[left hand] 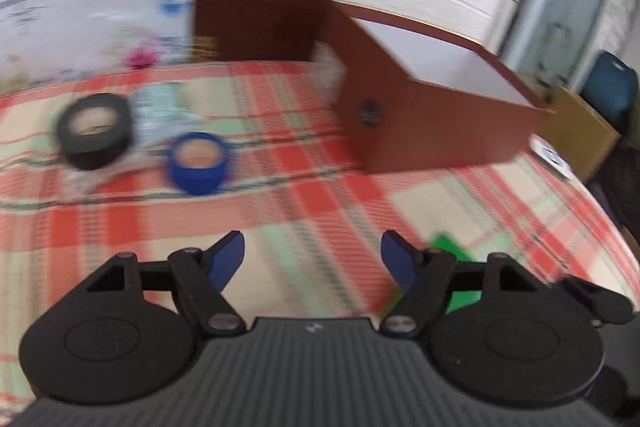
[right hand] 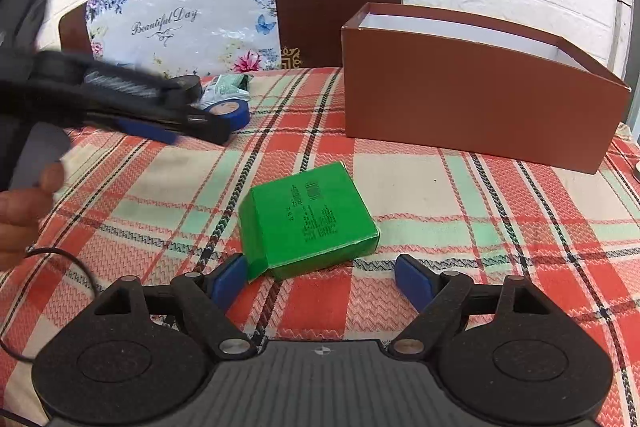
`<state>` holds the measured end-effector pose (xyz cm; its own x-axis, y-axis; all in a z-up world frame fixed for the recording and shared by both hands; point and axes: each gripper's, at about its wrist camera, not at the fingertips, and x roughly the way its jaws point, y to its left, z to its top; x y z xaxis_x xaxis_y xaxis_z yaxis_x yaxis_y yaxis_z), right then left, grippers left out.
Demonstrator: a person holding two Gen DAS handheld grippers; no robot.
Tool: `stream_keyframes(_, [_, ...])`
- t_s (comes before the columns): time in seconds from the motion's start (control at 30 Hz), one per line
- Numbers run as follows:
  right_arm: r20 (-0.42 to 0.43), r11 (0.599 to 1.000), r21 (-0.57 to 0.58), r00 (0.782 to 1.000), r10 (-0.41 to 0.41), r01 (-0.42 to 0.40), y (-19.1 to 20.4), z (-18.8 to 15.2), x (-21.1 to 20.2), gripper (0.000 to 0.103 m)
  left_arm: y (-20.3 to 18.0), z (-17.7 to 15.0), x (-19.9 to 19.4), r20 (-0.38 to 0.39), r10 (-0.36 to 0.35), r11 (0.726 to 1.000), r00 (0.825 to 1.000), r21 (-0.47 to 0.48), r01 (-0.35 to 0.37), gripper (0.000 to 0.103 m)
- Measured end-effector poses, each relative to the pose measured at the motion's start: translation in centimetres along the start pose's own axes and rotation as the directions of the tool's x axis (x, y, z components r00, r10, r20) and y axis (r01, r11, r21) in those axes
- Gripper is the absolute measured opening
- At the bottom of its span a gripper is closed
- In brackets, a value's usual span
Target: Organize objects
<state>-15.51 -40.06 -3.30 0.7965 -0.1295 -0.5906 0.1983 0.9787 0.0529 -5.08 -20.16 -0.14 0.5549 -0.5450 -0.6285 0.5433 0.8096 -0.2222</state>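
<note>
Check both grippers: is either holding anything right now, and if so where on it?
Nothing is held. The left gripper is open over bare tablecloth; the right gripper is open just short of the green box, pads not touching it.

Left hand-held gripper (left hand: 312, 261), lower frame: grey ribbed housing with a small pale mark at its top centre, two black round discs, black link arms on silver screws, blue pads (left hand: 228, 261) on the fingertips. Right hand-held gripper (right hand: 322, 277), lower frame: same build, with a small round emblem on the housing. A thin black cable (right hand: 60, 259) loops at lower left; a bare hand (right hand: 24, 207) shows at the left edge.
</note>
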Motion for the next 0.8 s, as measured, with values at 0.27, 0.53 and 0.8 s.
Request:
stream_keyframes(0.27, [-0.020, 0.997, -0.078, 1.000, 0.010, -0.012, 0.6, 0.7, 1.9, 0.076, -4.7, -1.1, 4.7, -0.144, -0.097, 0.994, 0.985, 0.041, 0.104, 0.061])
stream_keyframes(0.53, [0.090, 1.000, -0.005, 0.996, -0.001, 0.002, -0.7, 1.5, 1.0, 0.065, -5.3, 2.2, 2.2, -0.106, -0.130, 0.991, 0.986, 0.006, 0.131, 0.034])
stream_keyframes(0.8, [0.296, 0.993, -0.048, 0.951, -0.091, 0.110, -2.9, 6.7, -0.7, 0.065, -8.9, 9.2, 0.2, 0.044, -0.161, 0.983, 0.986, 0.091, 0.157, 0.034])
